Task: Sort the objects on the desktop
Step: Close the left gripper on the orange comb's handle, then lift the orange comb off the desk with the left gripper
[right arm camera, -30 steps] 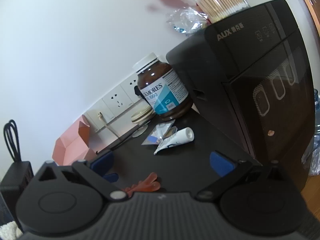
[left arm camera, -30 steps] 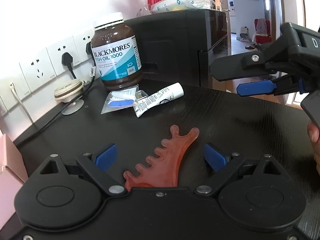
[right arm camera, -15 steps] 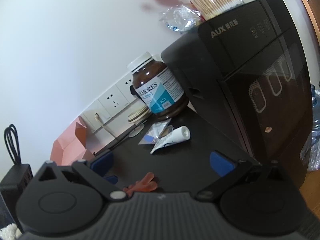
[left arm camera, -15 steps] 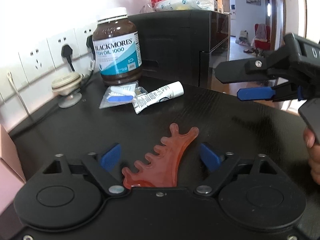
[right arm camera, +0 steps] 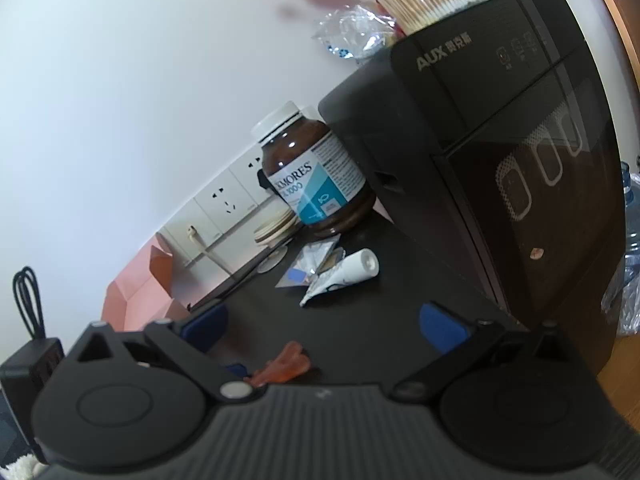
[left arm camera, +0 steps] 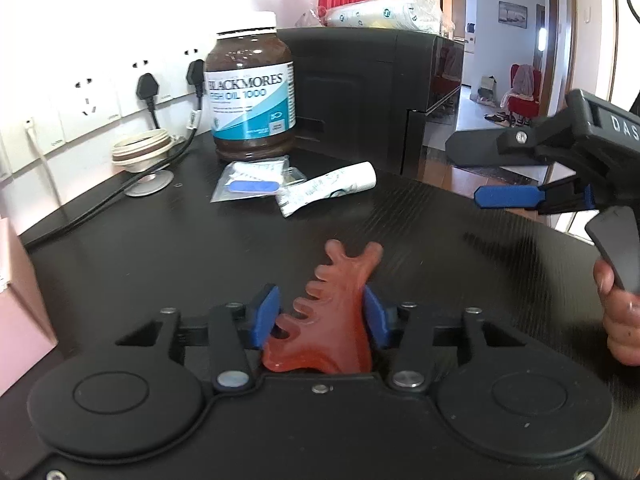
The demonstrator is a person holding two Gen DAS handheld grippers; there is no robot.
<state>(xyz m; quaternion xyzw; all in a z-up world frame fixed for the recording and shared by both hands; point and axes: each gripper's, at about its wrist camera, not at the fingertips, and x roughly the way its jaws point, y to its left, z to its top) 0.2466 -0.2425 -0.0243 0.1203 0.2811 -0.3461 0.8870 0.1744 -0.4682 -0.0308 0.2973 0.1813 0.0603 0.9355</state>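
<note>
The left gripper (left arm camera: 320,312) had just been closing, and its blue pads (left arm camera: 267,311) pinched the orange comb (left arm camera: 332,312) from both sides. The comb lay flat on the black table (left arm camera: 160,256), right between the jaws. Its long side pointed away from the gripper, teeth to the left. A good lift would be slow and level. The right gripper (right arm camera: 324,324) waited above, spread wide.

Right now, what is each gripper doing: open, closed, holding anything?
Left gripper: jaws have just been closing, pads now against the red comb-shaped scraper on the black table.
Right gripper: open, holding nothing.
</note>
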